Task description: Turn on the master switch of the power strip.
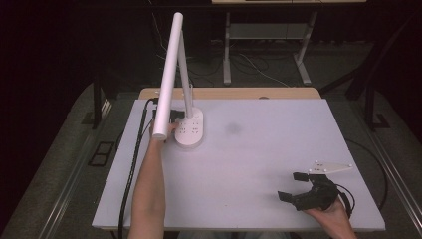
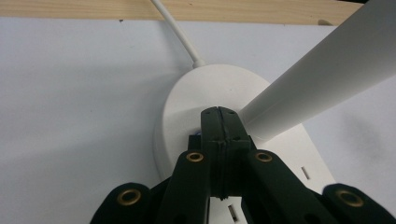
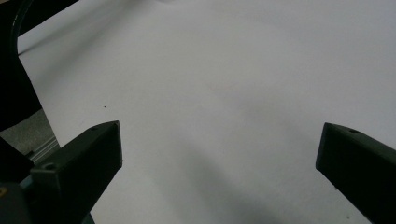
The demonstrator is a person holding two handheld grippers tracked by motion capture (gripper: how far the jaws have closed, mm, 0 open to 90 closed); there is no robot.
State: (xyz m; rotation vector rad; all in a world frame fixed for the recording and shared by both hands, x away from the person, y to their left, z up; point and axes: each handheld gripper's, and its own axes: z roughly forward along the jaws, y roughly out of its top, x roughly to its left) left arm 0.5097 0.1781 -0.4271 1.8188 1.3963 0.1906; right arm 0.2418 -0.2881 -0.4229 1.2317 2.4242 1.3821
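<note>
The white table top [image 1: 259,169] takes up most of the high view, with a wooden edge [image 1: 229,93] showing along its far side. On its far left part stands a white desk lamp [image 1: 175,74], the biggest thing on it: a long tubular head [image 1: 167,74] slants up and away from near the person's left hand, and a thinner stem rises from an oval base [image 1: 190,129] marked with small dark button symbols. In the left gripper view a white cord [image 2: 175,32] runs from the back of that base [image 2: 210,88] toward the wooden edge.

The left forearm [image 1: 148,194] reaches up the left side of the table to the lamp base. The left gripper [image 2: 219,112] has its 2 black jaws pressed flat together, with nothing between them, and their tips rest at the base just beside the foot of the white tube [image 2: 327,74]. A black cable [image 1: 133,164] trails along the table's left side.

The right gripper [image 1: 292,186] rests at the near right corner, well apart from the lamp, held in the right hand [image 1: 332,216]. Its 2 jaws stand wide apart over bare table, holding nothing.
</note>
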